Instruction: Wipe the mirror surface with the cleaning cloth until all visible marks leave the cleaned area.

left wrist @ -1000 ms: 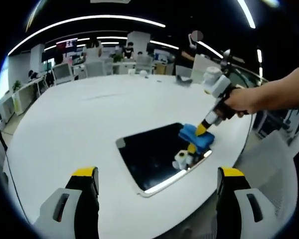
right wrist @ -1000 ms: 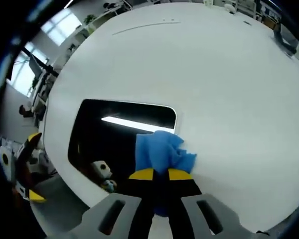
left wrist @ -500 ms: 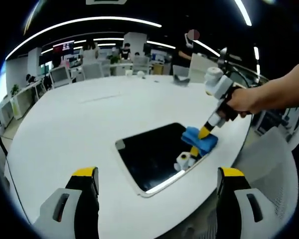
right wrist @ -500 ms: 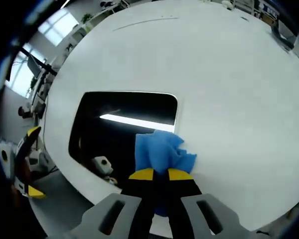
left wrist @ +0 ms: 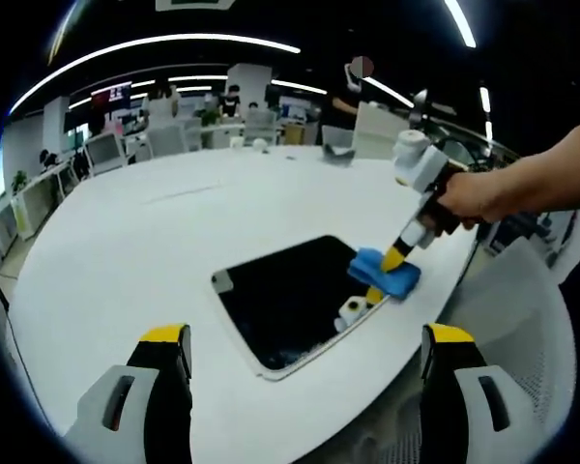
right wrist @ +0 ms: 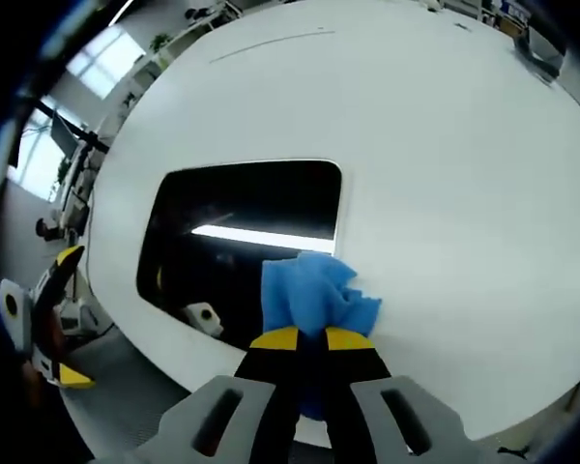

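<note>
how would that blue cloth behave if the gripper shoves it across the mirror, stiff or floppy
Probably floppy: the blue cloth bunches in crumpled folds ahead of the right gripper, which is shut on it. It looks light, so it should drag along easily. On the glossy mirror it likely slides rather than catches, though its loose edges may fold under.

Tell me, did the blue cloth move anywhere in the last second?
Hardly. The right gripper stays shut on the blue cloth at the mirror's edge, at most creeping slightly along it; mostly the cameras shifted. The left gripper stays open and empty above the white table.
</note>
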{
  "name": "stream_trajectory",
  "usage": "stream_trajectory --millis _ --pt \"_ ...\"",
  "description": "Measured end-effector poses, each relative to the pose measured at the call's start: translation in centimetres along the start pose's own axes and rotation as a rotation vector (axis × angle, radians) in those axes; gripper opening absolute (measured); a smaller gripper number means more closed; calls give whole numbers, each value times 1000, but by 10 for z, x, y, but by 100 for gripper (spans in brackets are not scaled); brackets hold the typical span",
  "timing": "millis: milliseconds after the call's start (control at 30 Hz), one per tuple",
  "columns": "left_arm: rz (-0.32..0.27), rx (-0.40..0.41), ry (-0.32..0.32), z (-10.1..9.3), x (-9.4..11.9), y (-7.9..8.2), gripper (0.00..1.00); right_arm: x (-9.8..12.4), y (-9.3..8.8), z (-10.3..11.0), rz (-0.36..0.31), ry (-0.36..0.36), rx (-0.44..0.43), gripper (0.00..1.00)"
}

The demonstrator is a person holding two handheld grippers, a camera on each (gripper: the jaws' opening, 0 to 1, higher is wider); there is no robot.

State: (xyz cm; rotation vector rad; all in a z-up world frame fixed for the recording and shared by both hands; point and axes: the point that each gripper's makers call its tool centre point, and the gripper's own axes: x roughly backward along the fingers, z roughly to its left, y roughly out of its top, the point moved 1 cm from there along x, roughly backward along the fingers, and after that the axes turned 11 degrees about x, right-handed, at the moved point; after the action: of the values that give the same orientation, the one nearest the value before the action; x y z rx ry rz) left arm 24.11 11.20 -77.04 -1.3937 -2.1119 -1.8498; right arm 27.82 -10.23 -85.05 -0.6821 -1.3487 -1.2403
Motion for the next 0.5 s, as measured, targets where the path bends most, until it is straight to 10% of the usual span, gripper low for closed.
stream_trajectory --millis 500 --pt "-9 7 -26 -4 2 1 99 3 -8 4 1 -7 -18 2"
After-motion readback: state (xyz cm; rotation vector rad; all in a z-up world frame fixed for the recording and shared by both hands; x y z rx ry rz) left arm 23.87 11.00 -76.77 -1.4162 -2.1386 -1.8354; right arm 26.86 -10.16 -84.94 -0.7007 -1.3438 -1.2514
